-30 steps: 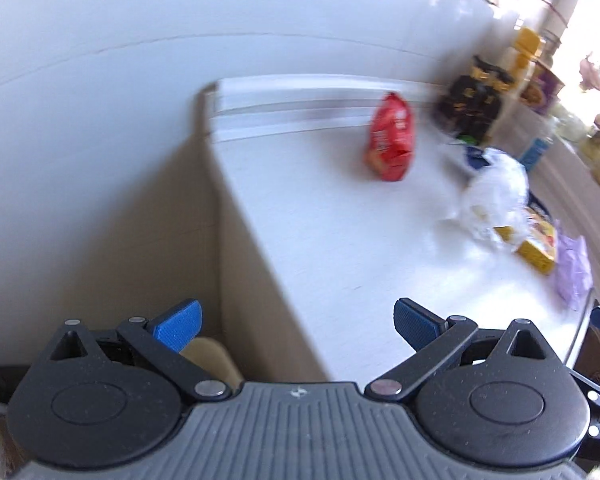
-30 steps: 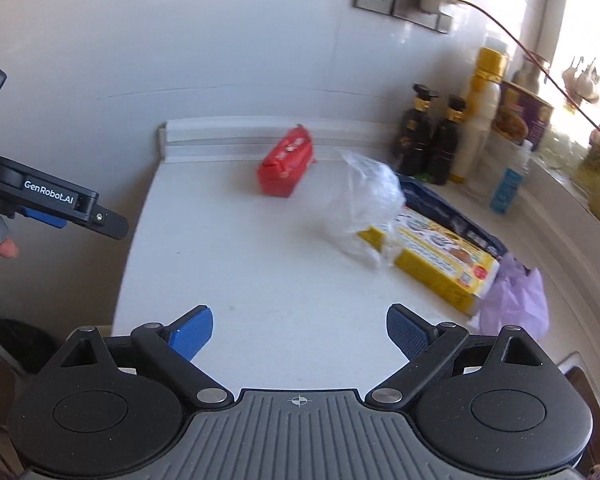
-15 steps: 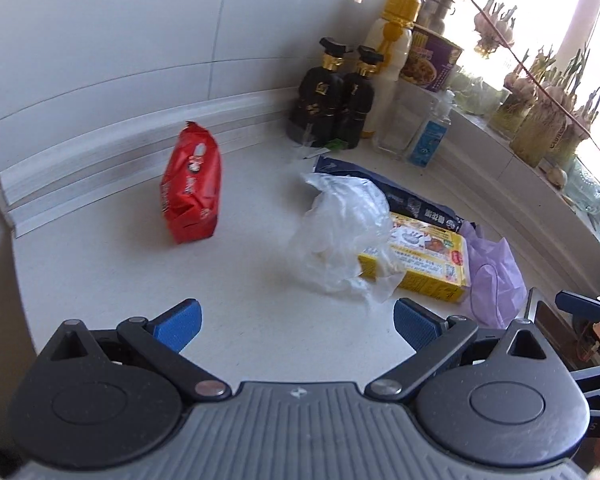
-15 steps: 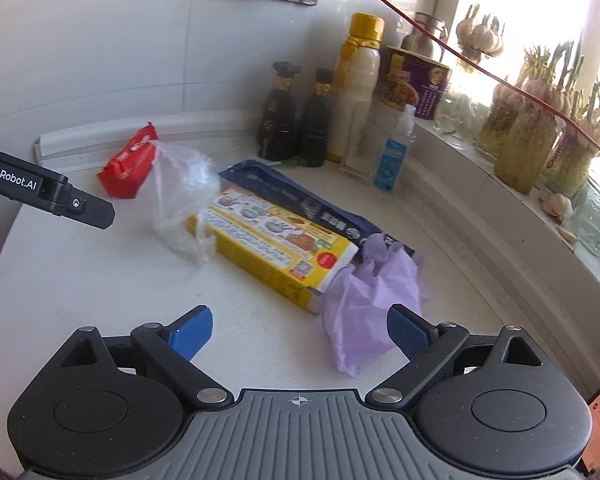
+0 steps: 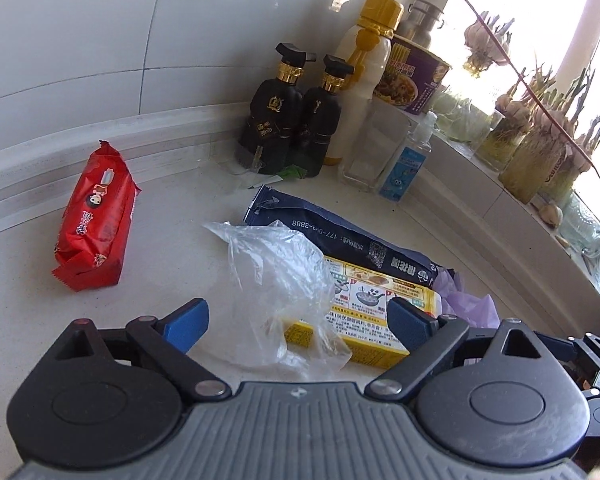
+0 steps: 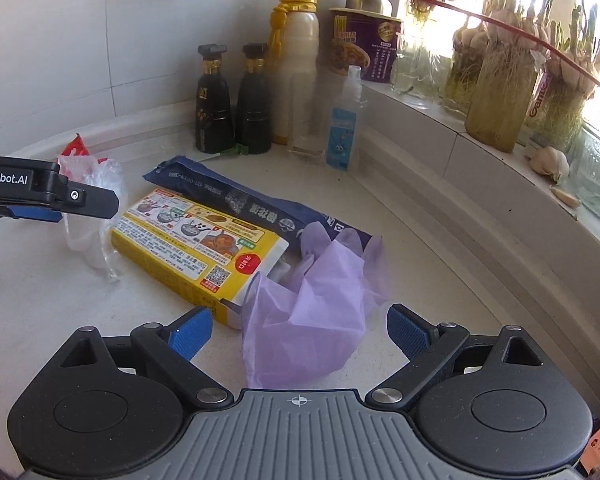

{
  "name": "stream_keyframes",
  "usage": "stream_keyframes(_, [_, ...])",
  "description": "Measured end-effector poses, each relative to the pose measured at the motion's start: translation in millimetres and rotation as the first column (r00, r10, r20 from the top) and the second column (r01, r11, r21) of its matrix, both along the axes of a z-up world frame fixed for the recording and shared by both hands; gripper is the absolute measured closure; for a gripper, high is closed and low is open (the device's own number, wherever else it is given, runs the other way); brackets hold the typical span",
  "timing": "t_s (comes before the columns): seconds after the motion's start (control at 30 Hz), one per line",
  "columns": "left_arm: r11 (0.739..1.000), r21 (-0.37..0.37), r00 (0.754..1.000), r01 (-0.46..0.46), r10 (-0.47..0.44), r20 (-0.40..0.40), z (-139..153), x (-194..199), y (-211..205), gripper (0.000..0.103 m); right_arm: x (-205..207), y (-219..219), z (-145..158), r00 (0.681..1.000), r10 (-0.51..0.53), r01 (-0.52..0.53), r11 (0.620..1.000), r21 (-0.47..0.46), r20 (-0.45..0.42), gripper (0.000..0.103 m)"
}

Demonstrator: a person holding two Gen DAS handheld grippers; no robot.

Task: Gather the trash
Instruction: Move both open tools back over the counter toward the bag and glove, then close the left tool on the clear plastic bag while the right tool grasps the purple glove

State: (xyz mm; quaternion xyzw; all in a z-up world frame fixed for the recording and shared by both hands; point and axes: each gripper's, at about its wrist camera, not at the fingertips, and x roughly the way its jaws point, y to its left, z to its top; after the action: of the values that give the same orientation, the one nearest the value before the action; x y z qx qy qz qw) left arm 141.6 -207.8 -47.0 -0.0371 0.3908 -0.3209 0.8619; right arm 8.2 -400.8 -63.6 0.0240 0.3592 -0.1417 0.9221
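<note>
Crumpled clear plastic bag (image 5: 284,280) half-hiding yellow box (image 5: 364,312), between spread, just-narrowing left hand-held gripper (image 5: 298,320) pads.

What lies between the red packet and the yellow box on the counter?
A crumpled clear plastic bag lies between the red packet and the yellow box, overlapping the box's near end. The left wrist view shows this best.

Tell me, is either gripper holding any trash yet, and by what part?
Nothing is held. The left gripper stands open over the clear plastic bag; the right gripper stands open over the purple glove.
</note>
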Motion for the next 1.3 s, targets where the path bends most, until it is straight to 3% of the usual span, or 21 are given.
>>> stream_keyframes(0.13, [1.000, -0.009, 1.000, -0.020, 0.020, -0.004, -3.3, 6.0, -2.9, 0.025, 5.7, -6.9, -7.8, 1.000, -0.003, 0.003, 1.000, 0.030, -0.003, 0.007])
stream_keyframes(0.3, [0.998, -0.014, 0.998, -0.059, 0.059, -0.015, -5.1, 11.4, -0.4, 0.048, 7.8, -18.0, -11.6, 1.000, -0.020, 0.018, 0.992, 0.127, 0.013, 0.007])
stream_keyframes(0.6, [0.996, -0.001, 0.995, -0.091, 0.090, -0.036, -5.4, 15.9, 5.2, 0.070, 4.0, -37.7, -15.5, 0.995, -0.096, 0.080, 0.954, 0.290, 0.041, 0.014])
stream_keyframes(0.9, [0.994, -0.007, 0.993, -0.109, 0.108, -0.037, 0.4, 15.2, 13.6, 0.085, 2.8, -34.6, -12.3, 0.994, -0.105, 0.091, 0.950, 0.297, 0.032, 0.046])
stream_keyframes(1.07, [0.994, -0.010, 0.992, -0.113, 0.112, -0.054, 2.5, 14.5, 20.6, 0.092, 4.7, -30.7, -8.4, 0.995, -0.100, 0.089, 0.959, 0.268, 0.028, 0.080])
stream_keyframes(1.17, [0.993, -0.015, 0.992, -0.115, 0.114, -0.061, 5.3, 13.7, 25.8, 0.092, 5.1, -30.4, -6.5, 0.993, -0.117, 0.105, 0.961, 0.256, 0.031, 0.089])
stream_keyframes(1.3, [0.993, -0.027, 0.993, -0.111, 0.110, -0.046, 13.7, 9.2, 33.0, 0.092, 1.4, -27.9, 1.8, 0.989, -0.138, 0.123, 0.964, 0.236, 0.050, 0.093])
